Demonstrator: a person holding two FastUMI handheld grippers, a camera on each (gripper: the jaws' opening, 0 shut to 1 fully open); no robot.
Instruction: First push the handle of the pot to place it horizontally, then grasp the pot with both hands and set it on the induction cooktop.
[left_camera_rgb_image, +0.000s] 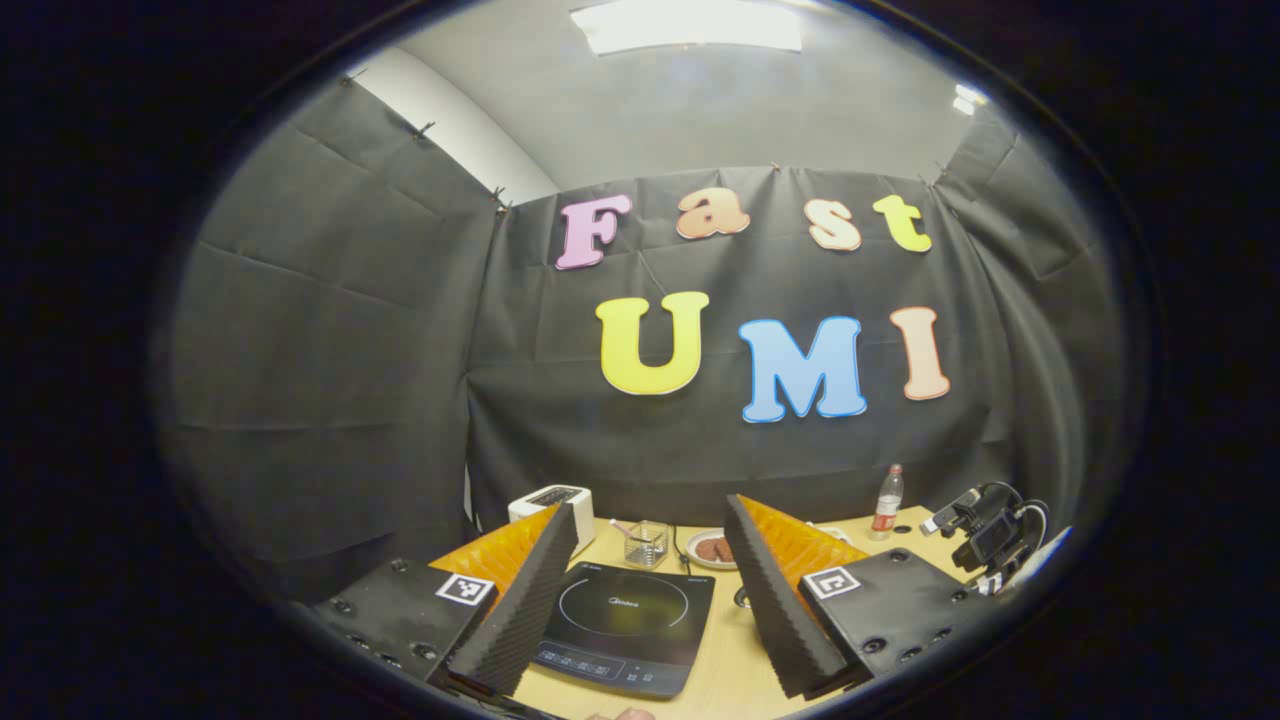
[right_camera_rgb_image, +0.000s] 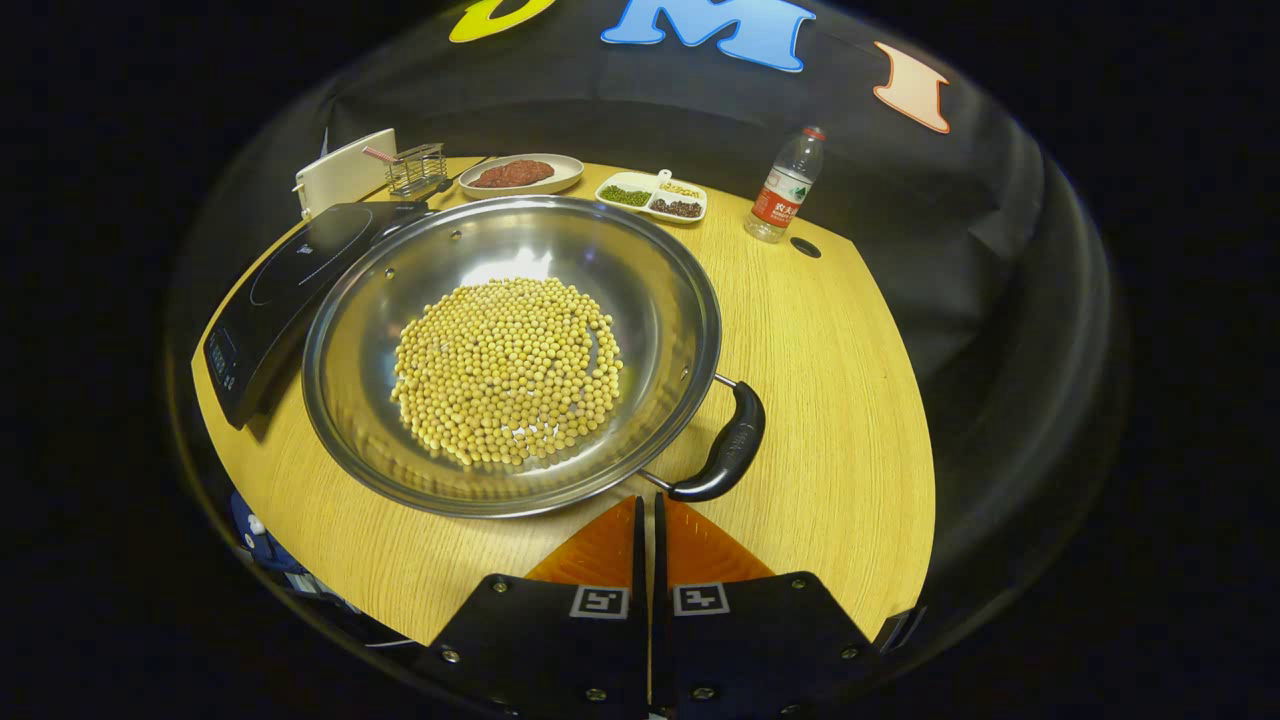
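Closed and empty, the right gripper (right_camera_rgb_image: 648, 510) hangs just short of the pot's (right_camera_rgb_image: 510, 350) black handle (right_camera_rgb_image: 725, 445), which curves along the rim beside the cooktop (right_camera_rgb_image: 290, 280), while the left gripper (left_camera_rgb_image: 650, 590) waits wide open above that cooktop.

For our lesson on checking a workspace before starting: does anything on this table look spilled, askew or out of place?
Nothing looks spilled or damaged. The beans lie inside the pot, which sits upright on the table beside the cooktop, not yet on it. Its handle points toward the shut right gripper.
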